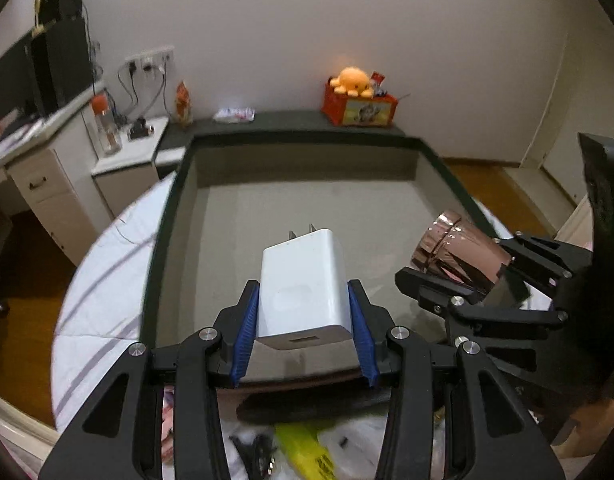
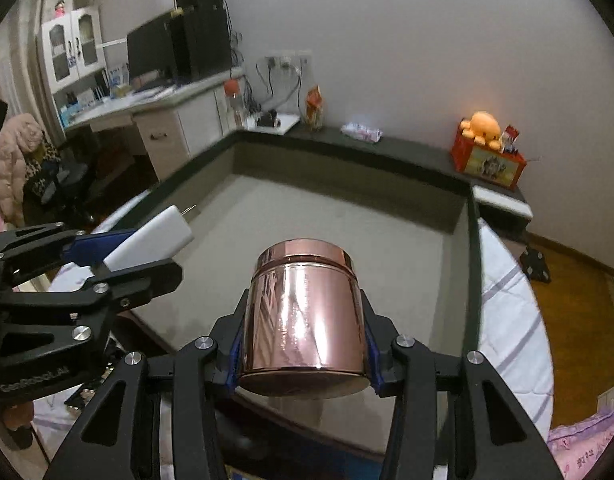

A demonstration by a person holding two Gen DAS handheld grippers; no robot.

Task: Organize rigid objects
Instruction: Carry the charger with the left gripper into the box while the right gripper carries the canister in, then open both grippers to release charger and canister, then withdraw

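My left gripper (image 1: 305,300) is shut on a white wall charger (image 1: 305,280), its two prongs pointing away from me. The charger hangs over the near part of a large grey open box (image 1: 291,208) with dark green rims. My right gripper (image 2: 303,320) is shut on a shiny rose-gold lidded jar (image 2: 303,312), also held above the box (image 2: 347,216). In the left wrist view the jar (image 1: 455,252) and the right gripper (image 1: 467,276) sit to the right of the charger. In the right wrist view the charger (image 2: 147,240) and the left gripper (image 2: 119,256) appear at left.
The box rests on a bed with a white striped sheet (image 1: 103,280). Plastic bags and small items (image 1: 307,448) lie below the left gripper. A red box with an orange plush toy (image 1: 357,98) stands on the dark ledge behind. White cabinets and a desk (image 1: 47,176) stand at left.
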